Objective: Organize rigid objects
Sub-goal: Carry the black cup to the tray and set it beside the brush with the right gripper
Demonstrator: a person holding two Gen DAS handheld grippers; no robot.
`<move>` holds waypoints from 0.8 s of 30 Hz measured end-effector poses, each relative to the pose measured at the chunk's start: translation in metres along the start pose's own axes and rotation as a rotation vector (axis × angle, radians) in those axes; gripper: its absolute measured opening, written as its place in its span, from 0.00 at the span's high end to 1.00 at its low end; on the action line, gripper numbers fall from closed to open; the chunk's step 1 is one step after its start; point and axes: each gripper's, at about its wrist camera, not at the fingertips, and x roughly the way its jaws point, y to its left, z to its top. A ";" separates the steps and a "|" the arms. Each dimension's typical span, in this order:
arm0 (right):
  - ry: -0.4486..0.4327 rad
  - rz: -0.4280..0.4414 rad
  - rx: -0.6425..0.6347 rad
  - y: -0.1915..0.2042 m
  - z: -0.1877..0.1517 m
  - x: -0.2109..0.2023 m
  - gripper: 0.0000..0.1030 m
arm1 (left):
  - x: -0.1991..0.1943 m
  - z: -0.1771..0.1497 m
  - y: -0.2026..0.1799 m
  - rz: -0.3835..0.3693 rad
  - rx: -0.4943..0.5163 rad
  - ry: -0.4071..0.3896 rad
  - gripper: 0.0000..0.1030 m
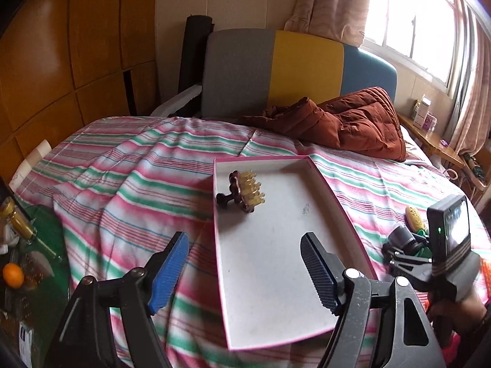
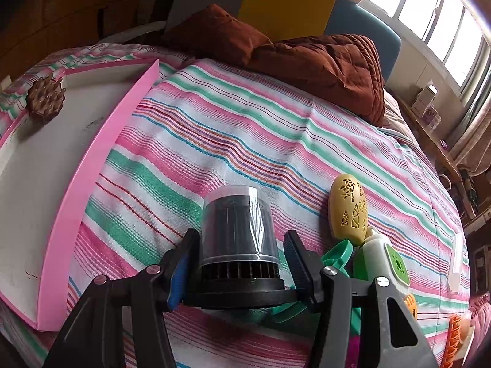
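A pink-rimmed white tray [image 1: 334, 202] lies on the striped bed; it also shows at the left of the right wrist view [image 2: 101, 165]. A brown massage brush with amber teeth [image 1: 242, 191] lies in its far left corner, seen too in the right wrist view [image 2: 46, 98]. My left gripper [image 1: 244, 271] is open and empty, low over the tray's near half. My right gripper [image 2: 237, 268] is shut on a black cylinder with a clear cap [image 2: 237, 230], also seen in the left wrist view [image 1: 400, 240], just above the bedspread right of the tray.
A yellow perforated oval case [image 2: 349, 205], a white-green bottle [image 2: 383, 260], a green plastic piece [image 2: 337, 254] and orange items [image 2: 457, 340] lie right of the right gripper. A rust-brown quilt [image 1: 353, 122] lies by the headboard. A side table with an orange [image 1: 13, 274] stands at the left.
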 end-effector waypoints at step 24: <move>-0.070 0.235 0.165 0.042 0.049 -0.062 0.47 | -0.005 -0.025 0.044 0.048 -0.076 0.028 0.26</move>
